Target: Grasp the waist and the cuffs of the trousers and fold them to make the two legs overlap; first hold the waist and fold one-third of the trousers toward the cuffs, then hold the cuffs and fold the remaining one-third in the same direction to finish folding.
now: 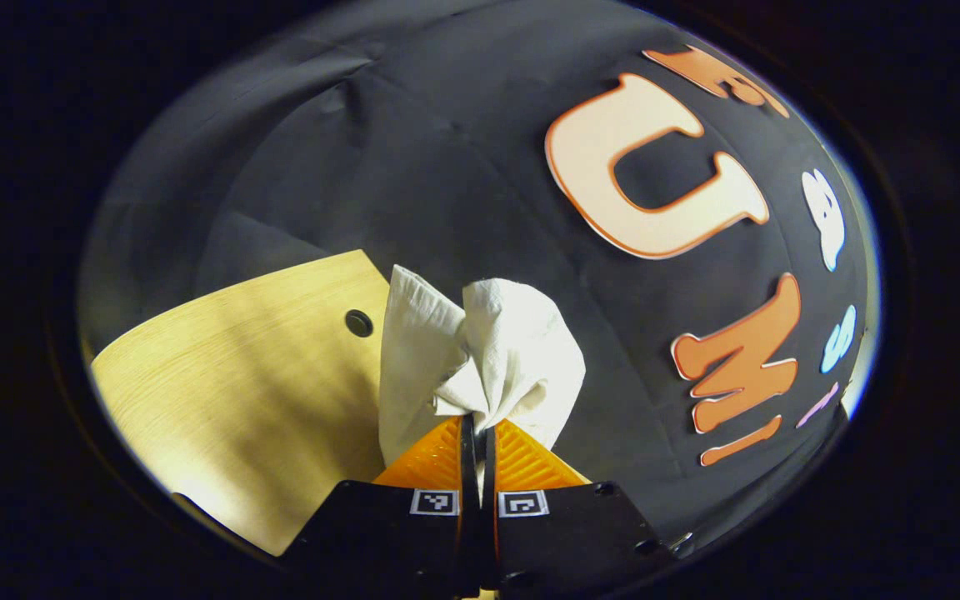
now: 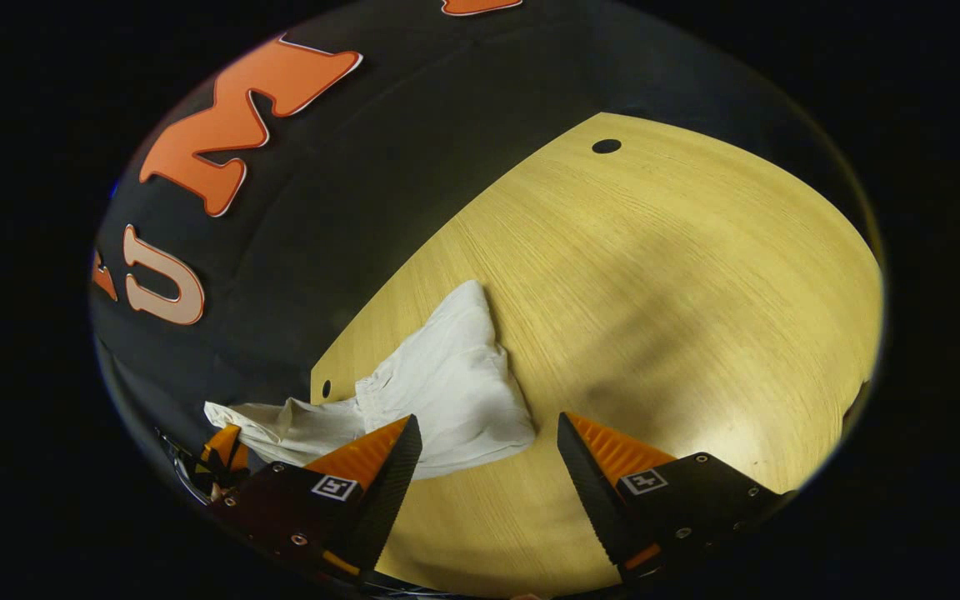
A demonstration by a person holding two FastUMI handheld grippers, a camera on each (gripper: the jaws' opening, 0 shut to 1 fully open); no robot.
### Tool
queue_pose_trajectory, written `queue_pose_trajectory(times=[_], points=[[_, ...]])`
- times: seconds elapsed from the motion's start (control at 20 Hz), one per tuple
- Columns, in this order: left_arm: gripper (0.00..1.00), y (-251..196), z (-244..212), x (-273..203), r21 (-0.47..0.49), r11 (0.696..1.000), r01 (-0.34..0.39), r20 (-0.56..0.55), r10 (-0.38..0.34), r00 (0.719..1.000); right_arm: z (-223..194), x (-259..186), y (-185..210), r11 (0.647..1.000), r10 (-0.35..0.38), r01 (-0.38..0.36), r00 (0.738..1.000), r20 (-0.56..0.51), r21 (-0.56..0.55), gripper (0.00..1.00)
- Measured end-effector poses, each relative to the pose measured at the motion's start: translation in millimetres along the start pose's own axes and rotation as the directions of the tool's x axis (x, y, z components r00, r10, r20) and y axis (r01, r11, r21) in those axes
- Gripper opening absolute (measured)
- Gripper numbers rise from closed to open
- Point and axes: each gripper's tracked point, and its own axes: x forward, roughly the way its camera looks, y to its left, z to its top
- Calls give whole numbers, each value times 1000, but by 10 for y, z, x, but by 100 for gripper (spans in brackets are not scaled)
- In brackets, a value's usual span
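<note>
- Two grippers are at work on one pair of white trousers.
- In the left gripper view, the left gripper is squeezed tight on a bunch of the white cloth. Both fingers press on it, and the cloth puffs up above the tips.
- I cannot tell if that bunch is the waist or a cuff. It is too scrunched up to say.
- In the right gripper view, the right gripper is wide apart and holds nothing. It hangs just above the wooden table.
- In that same view, most of the trousers lie on the table near its edge, just past the right gripper's fingertips. One end of the cloth stretches off to the side, up to the other gripper at the edge of the picture.
- The trousers look rumpled, like a soft heap. They are not spread out flat, and I see no neat fold yet.
- So I think the job is near its start. One end is grabbed and nothing more.
- Lots is left, I think: the right gripper must grab the other end, then the legs go one on top of the other, then the waist part folds over, then the cuff part folds over too.
</note>
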Motion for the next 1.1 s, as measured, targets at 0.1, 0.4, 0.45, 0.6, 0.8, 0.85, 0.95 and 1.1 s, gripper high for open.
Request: queue_pose_trajectory(times=[0.1, 0.4, 0.45, 0.6, 0.8, 0.85, 0.95, 1.1], points=[[4, -240, -194, 39, 25, 1000, 14, -16, -14, 1000, 80, -79, -106, 1000, 10, -10, 1000, 8, 12, 98], [4, -834, -829, 308, 130, 991, 39, -81, -28, 996, 219, -221, -488, 999, 4, -5, 1000, 20, 42, 99], [4, -929, -964, 372, 139, 989, 45, -97, -31, 995, 234, -241, -550, 999, 4, -5, 1000, 19, 48, 99], [4, -1071, -1309, 475, 167, 984, 55, -149, -30, 988, 276, -276, -693, 998, 0, -1, 1000, 17, 60, 99], [4, -1204, -1912, 689, 220, 974, 50, -230, 2, 973, 351, -316, -883, 996, -12, 10, 1000, 18, 84, 99], [4, -1221, -2040, 750, 235, 971, 51, -253, 11, 967, 357, -326, -920, 996, -16, 15, 1000, 18, 88, 98], [4, -1244, -2339, 843, 272, 961, 50, -293, 33, 956, 373, -357, -1000, 995, -25, 24, 1000, 16, 94, 98], [4, -1197, -2602, 901, 339, 940, 36, -341, 87, 936, 376, -366, -1105, 994, -36, 35, 999, 12, 102, 99]])
